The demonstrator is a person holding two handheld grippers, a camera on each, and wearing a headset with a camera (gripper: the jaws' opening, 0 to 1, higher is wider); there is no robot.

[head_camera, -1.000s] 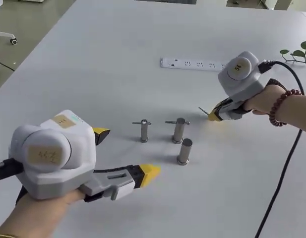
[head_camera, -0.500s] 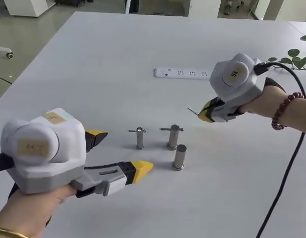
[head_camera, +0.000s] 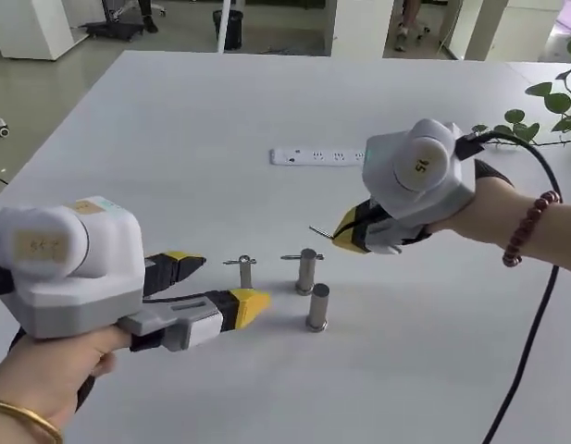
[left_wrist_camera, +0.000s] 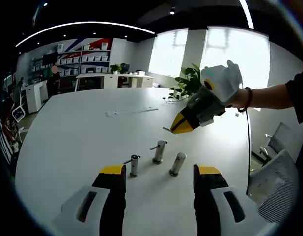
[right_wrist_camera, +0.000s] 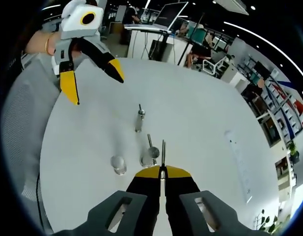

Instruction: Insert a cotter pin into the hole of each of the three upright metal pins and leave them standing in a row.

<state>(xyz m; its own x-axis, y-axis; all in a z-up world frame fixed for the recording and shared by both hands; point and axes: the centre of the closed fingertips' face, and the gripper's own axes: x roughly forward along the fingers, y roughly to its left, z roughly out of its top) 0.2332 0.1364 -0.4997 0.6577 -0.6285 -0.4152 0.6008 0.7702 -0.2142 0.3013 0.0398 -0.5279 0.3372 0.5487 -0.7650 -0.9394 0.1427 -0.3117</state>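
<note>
Cotter pin (head_camera: 320, 231) clamped in right gripper (head_camera: 341, 242), centre-right of frame; left gripper (head_camera: 229, 280) lower left, wide open, empty.

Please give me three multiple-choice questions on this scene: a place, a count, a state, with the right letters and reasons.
1. Where is the power strip?
A) at the near edge
B) on the table beyond the metal pins
C) on the floor
2. How many metal pins carry a cotter pin?
A) one
B) three
C) two
3. The right gripper is:
A) shut on a loose cotter pin
B) open
C) shut on a metal pin
1 B, it lies past the pins; 2 C, the nearest pin is bare; 3 A, it juts from closed jaws.
</note>
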